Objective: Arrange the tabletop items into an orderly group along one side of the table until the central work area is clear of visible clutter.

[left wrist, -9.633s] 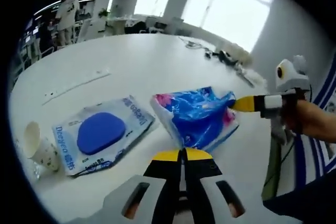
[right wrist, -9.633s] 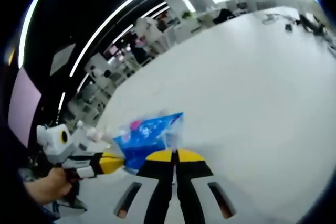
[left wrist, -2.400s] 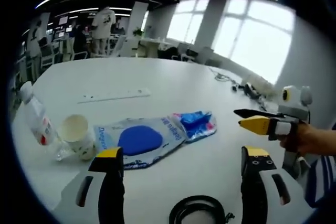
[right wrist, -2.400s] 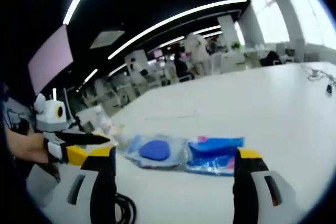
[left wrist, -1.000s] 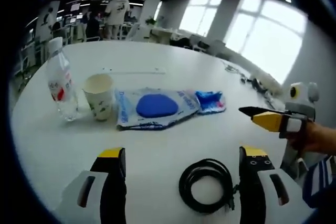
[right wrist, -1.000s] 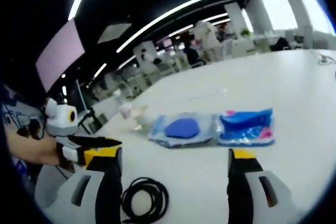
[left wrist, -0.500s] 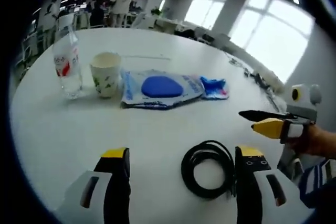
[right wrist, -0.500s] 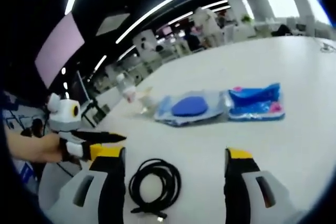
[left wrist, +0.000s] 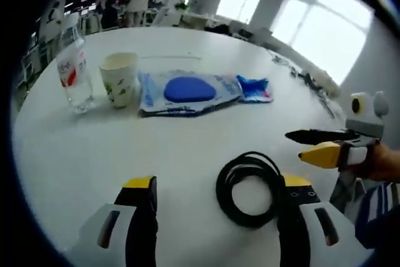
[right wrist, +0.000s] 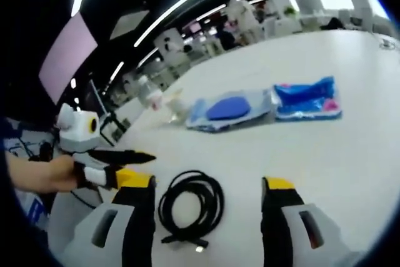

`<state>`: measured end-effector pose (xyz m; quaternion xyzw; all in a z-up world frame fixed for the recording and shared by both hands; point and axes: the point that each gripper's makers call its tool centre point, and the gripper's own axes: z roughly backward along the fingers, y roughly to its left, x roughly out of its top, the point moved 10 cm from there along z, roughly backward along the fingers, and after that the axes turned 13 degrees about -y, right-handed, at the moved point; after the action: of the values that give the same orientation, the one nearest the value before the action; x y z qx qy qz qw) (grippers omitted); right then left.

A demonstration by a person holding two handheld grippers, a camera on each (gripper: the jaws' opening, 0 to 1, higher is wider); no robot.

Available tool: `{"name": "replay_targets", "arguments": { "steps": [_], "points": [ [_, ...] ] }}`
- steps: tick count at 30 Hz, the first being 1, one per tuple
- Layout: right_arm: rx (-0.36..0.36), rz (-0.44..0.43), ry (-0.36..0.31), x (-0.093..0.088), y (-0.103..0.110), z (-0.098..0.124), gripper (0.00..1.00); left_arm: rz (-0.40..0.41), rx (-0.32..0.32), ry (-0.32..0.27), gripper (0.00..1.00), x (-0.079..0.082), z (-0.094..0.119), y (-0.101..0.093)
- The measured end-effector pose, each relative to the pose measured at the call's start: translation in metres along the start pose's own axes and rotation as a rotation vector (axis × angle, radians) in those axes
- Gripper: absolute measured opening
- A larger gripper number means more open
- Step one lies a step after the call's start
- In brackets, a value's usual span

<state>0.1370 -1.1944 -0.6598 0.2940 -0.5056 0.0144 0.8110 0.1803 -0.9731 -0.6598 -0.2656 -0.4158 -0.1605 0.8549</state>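
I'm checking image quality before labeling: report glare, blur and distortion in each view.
Left gripper view: windows at upper right are blown out white; the fisheye curves the table edge; the coiled cable and cup are fairly sharp. Right gripper view: softer overall, the blue packet and bottle blurred, ceiling light strips bowed into arcs.

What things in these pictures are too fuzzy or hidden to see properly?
- Words on the wipes pack, left gripper view: too small to read.
- Bottle and paper cup, right gripper view: blurred, far off.
- Cable, left gripper view: its right edge sits behind the left gripper's jaw.
- Blue bag, left gripper view: contents unclear.
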Motion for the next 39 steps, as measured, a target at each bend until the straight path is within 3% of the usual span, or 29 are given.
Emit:
{"name": "replay_targets", "arguments": {
  "steps": [5, 9, 16, 26, 34, 39],
  "points": [
    [0.004, 0.006, 0.024, -0.007, 0.004, 0.0, 0.65, -0.015, -0.006, 0.013, 0.74, -0.004, 0.001, -0.003],
    [-0.004, 0.006, 0.027, -0.013, 0.005, 0.001, 0.64, -0.056, 0.017, 0.014, 0.63, -0.006, 0.005, -0.002],
    [0.005, 0.039, 0.064, -0.028, 0.011, 0.002, 0.59, -0.063, 0.019, 0.031, 0.6, -0.013, 0.003, -0.007],
    [-0.008, -0.009, 0.079, -0.036, 0.011, -0.006, 0.56, -0.069, 0.006, 0.061, 0.49, -0.026, -0.002, -0.02],
    [-0.017, 0.001, 0.088, -0.039, 0.01, -0.01, 0.48, -0.043, 0.015, 0.082, 0.44, -0.035, -0.005, -0.018],
    [-0.038, 0.017, 0.123, -0.042, 0.01, -0.015, 0.32, -0.026, 0.003, 0.075, 0.32, -0.037, -0.006, -0.02]
  ]
}}
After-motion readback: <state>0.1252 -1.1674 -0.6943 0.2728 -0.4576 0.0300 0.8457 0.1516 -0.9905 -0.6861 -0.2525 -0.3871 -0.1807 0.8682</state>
